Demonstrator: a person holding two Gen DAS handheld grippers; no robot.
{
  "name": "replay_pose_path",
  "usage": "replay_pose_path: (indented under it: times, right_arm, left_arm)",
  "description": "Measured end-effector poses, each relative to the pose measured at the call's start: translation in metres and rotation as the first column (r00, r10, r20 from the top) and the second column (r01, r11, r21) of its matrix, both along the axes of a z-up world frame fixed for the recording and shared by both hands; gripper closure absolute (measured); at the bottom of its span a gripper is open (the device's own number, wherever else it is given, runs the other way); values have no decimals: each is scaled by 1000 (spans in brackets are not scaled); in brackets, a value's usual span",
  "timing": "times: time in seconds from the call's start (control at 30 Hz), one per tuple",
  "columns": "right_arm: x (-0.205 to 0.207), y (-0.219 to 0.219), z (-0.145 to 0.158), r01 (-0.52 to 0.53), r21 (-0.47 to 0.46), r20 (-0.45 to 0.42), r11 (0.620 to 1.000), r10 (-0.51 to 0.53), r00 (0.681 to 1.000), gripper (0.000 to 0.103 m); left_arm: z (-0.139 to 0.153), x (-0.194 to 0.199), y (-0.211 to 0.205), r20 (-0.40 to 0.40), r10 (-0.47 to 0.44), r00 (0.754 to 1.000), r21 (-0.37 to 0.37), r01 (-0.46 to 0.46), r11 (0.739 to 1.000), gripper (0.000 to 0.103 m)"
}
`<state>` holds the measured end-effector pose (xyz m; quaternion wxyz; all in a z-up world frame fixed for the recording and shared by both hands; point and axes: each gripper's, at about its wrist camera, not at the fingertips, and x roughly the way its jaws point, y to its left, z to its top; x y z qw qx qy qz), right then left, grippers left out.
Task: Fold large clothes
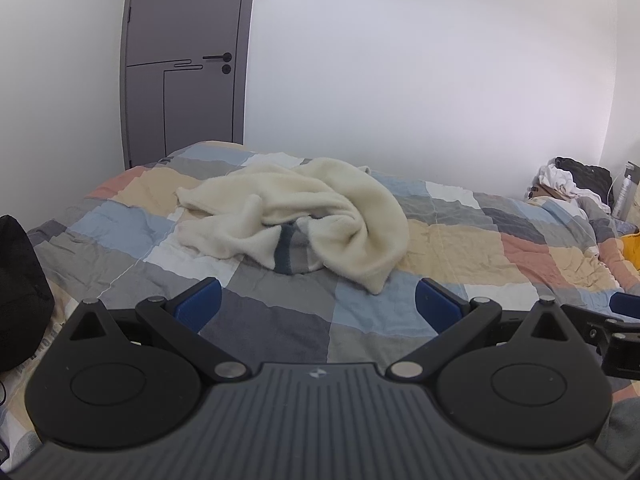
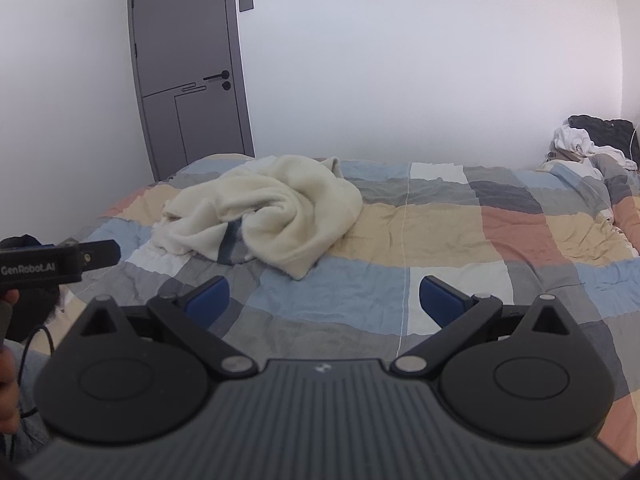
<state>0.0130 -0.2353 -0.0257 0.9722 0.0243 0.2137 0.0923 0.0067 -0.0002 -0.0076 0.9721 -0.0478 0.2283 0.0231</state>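
A cream fleece garment [image 1: 304, 212] lies crumpled in a heap on the patchwork bed cover [image 1: 460, 248], with a striped grey and blue fold showing under its front edge. My left gripper [image 1: 318, 304] hovers open just short of the heap, nothing between its blue pads [image 1: 200, 304]. In the right wrist view the same garment [image 2: 276, 208] sits ahead and to the left. My right gripper [image 2: 324, 300] is open over bare cover [image 2: 440, 224], further from the heap. The left gripper's body [image 2: 48, 266] shows at the left edge there.
A grey door [image 1: 184, 60] stands shut behind the bed's far left corner. Piled clothes [image 1: 572, 180] sit at the far right by the wall. A black bag [image 1: 20, 292] rests at the bed's left side. A hand [image 2: 8, 360] and cable show at lower left.
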Motion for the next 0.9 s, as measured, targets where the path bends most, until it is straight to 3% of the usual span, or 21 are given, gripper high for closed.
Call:
replay_pose_path:
  times: [0.9]
  right_arm:
    - [-10, -9, 5, -35, 15, 8, 999, 35, 999, 0]
  left_arm:
    - [10, -15, -6, 11, 13, 1000, 4, -13, 1000, 0]
